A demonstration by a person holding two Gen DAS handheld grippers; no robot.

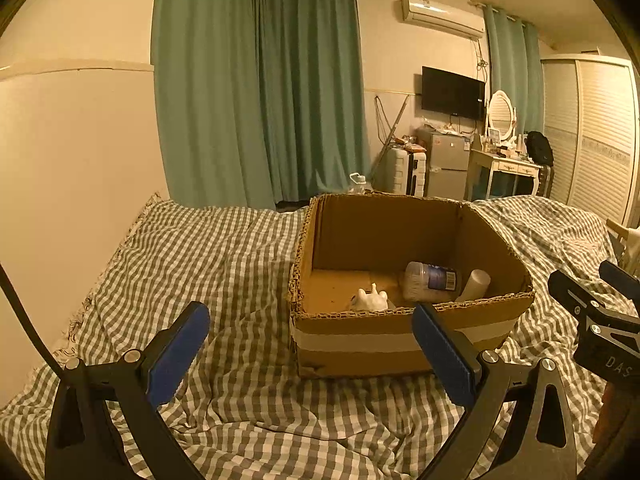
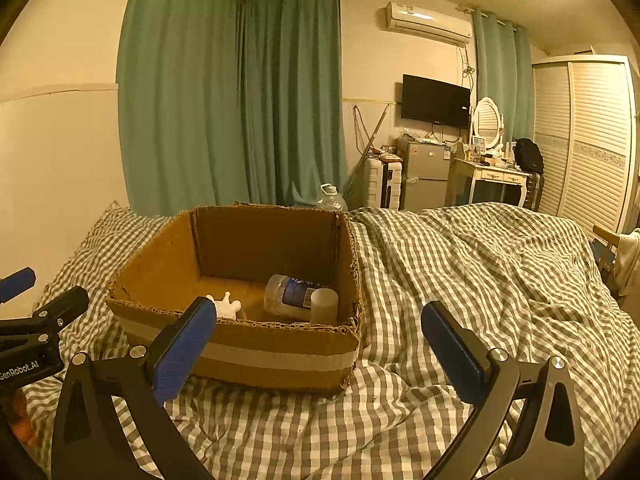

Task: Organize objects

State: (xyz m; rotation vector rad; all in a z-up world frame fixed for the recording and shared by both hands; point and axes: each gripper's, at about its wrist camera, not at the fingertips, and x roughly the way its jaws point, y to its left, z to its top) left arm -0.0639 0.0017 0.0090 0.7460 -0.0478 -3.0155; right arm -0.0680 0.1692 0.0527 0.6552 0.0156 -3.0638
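Note:
An open cardboard box stands on a bed with a grey checked cover. Inside it lie a clear jar with a blue label, a white cylinder and a small white toy. My left gripper hovers in front of the box, open and holding nothing. My right gripper is open too, level with the box's right front corner. Each gripper shows at the edge of the other's view.
The checked cover spreads wide to the right of the box and in front of it. Past the bed are green curtains, a large water bottle, a small fridge, a dressing table and a wardrobe.

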